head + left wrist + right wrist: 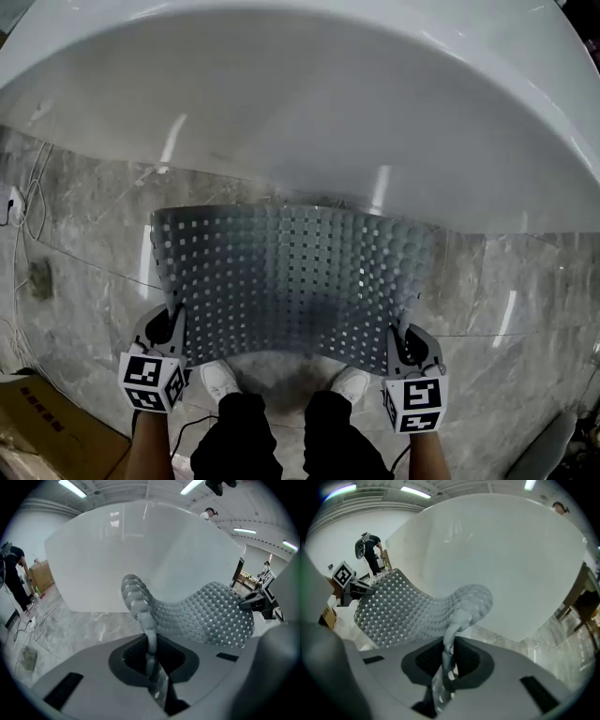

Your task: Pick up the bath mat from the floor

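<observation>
The grey bath mat (291, 281), studded with round bumps and small square holes, hangs spread out above the marble floor in front of the white tub. My left gripper (173, 328) is shut on its near left corner, and my right gripper (401, 339) is shut on its near right corner. In the left gripper view the mat's edge (149, 639) stands pinched between the dark pads and the sheet sags off to the right. In the right gripper view the mat's edge (449, 644) is pinched likewise and the sheet spreads left toward the other gripper's marker cube (343, 575).
A large white bathtub (309, 103) fills the space ahead, its rim just beyond the mat. Grey marble floor (84, 244) lies below, with a cable and plug (14, 202) at the left. A cardboard box (47, 431) sits at the near left. My white shoes (217, 380) stand under the mat.
</observation>
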`<state>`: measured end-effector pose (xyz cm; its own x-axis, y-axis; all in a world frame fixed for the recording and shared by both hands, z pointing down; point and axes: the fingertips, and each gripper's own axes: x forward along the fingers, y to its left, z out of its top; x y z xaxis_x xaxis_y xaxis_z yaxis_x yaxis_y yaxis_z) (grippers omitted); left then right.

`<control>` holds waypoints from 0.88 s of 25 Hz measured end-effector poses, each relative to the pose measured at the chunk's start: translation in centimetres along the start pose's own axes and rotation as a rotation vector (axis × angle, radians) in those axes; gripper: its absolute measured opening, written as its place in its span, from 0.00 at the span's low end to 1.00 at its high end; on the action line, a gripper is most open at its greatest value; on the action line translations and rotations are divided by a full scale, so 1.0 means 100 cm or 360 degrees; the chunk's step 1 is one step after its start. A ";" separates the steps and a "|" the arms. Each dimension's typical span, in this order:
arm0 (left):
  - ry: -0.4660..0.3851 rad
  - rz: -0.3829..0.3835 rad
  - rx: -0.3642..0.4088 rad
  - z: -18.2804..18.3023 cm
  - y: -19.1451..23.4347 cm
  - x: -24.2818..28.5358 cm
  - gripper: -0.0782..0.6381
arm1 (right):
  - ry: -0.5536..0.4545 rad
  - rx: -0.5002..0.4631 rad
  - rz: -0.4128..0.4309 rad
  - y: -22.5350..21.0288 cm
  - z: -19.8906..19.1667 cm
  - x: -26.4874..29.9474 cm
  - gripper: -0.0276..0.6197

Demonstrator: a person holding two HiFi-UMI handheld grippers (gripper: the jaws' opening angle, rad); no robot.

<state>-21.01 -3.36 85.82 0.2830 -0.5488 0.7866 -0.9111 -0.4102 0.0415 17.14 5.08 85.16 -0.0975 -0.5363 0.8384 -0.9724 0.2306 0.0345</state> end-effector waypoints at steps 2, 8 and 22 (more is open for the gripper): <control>-0.0026 -0.0006 0.0003 0.030 -0.003 -0.033 0.16 | -0.0030 -0.0031 -0.0017 -0.001 0.026 -0.038 0.15; -0.0130 -0.0027 0.0031 0.114 -0.019 -0.133 0.16 | -0.0126 -0.0040 -0.0067 -0.008 0.097 -0.144 0.14; -0.0410 -0.0105 0.0091 0.320 -0.061 -0.363 0.16 | -0.0410 -0.0057 -0.0234 -0.027 0.273 -0.398 0.14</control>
<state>-16.15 -4.27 37.35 0.4149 -0.6835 0.6005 -0.8717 -0.4877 0.0471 17.91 3.65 36.88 -0.0114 -0.7535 0.6574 -0.9725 0.1613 0.1680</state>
